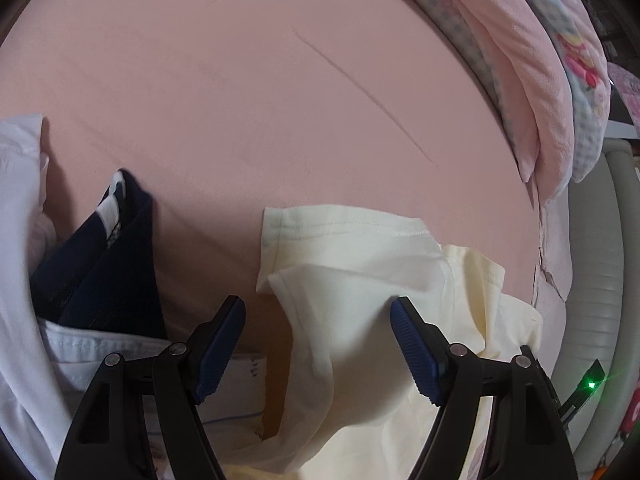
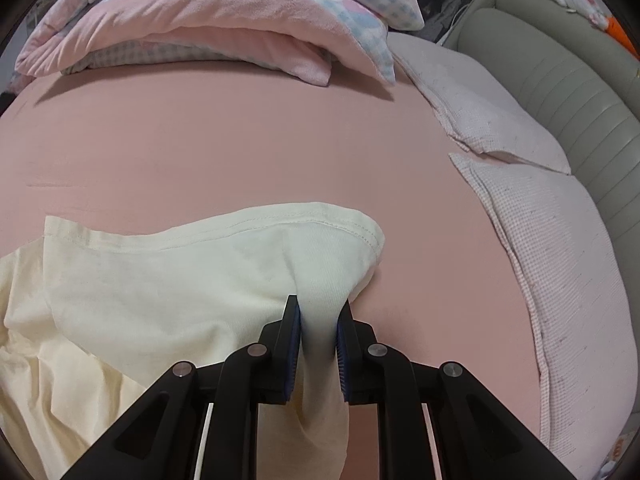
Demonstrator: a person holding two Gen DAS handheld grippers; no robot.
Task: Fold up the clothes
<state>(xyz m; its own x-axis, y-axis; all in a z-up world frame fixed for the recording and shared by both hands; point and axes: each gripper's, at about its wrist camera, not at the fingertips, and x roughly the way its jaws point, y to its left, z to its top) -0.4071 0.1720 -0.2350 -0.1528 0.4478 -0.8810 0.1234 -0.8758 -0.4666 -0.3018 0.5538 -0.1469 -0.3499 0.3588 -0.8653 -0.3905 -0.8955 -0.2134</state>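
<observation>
1. Left wrist view only: the left gripper (image 1: 318,320) hangs released, jaws apart over the cream shirt (image 1: 360,264) on the pink bedsheet (image 1: 240,80); a navy garment (image 1: 108,256) lies left.
2. Right wrist view only: the right gripper (image 2: 318,312) is clenched on a shirt fold; pillows (image 2: 540,240) lie right.

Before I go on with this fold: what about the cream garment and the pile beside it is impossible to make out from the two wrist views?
- Cream garment, both views: its near part is cut off by the bottom edge and hidden behind the gripper bodies, so its type is unclear.
- Fabric pinched in the right gripper, right wrist view: the pads hide which edge it is.
- Navy garment and white clothes, left wrist view: cut off at the left edge.
</observation>
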